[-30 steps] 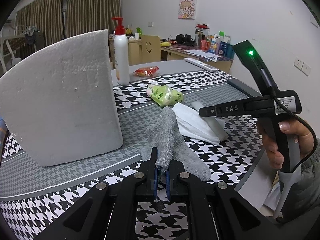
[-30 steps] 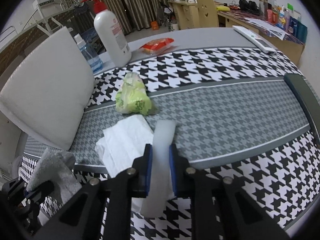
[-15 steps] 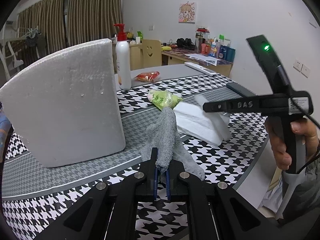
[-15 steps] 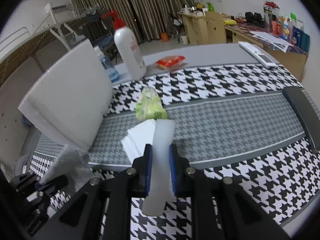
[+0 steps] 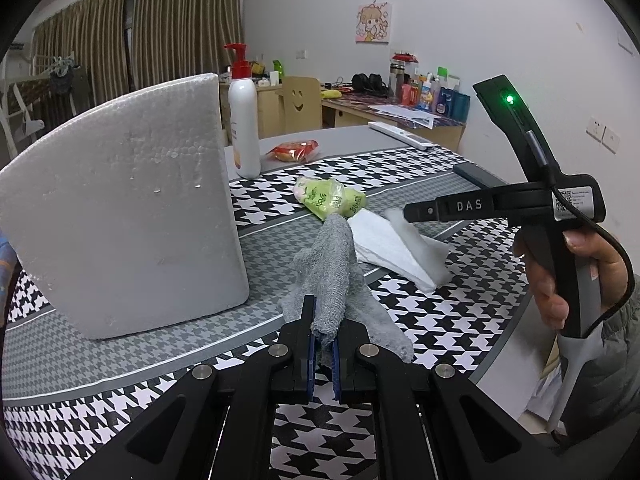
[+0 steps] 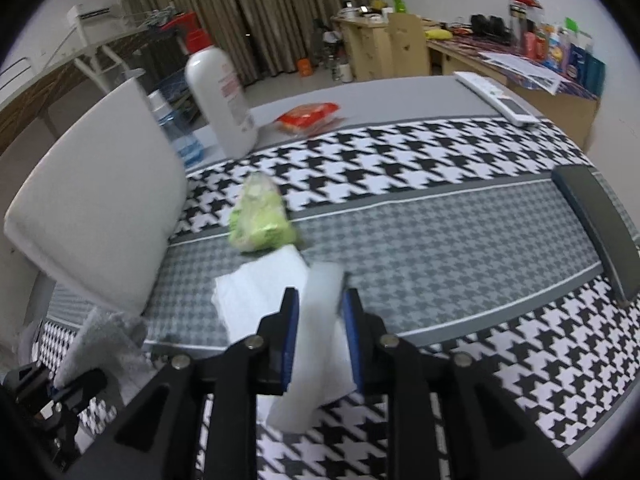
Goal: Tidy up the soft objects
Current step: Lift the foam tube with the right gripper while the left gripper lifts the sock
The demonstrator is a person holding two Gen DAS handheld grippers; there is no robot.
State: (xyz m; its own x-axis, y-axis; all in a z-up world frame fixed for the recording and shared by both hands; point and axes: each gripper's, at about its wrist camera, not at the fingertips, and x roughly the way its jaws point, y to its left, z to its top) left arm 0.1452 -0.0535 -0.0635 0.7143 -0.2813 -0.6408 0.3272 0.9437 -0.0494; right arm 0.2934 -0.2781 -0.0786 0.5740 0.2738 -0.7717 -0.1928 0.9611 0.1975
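Observation:
My left gripper (image 5: 323, 344) is shut on a grey knitted cloth (image 5: 332, 264), which trails forward onto the houndstooth table cover (image 5: 460, 320). My right gripper (image 6: 320, 304) hovers over a white tissue (image 6: 260, 296) with its jaws opening. A white foam strip (image 6: 320, 340) stands tilted and loose between them, leaning by the right pad. In the left wrist view the right gripper (image 5: 408, 213) is held by a hand at the right, and the strip (image 5: 416, 240) hangs down onto the tissue (image 5: 384, 248).
A big white foam block (image 5: 120, 216) stands at the left. Behind it is a lotion bottle (image 5: 244, 128). A green packet (image 5: 328, 198) and a red packet (image 5: 294, 150) lie further back. A dark flat bar (image 6: 596, 232) lies at the right edge, a remote (image 6: 496, 98) beyond it.
The right gripper's jaws have spread apart and the white strip, pinched before, now sits slack and tilted between them. The left gripper keeps its hold on the grey cloth.

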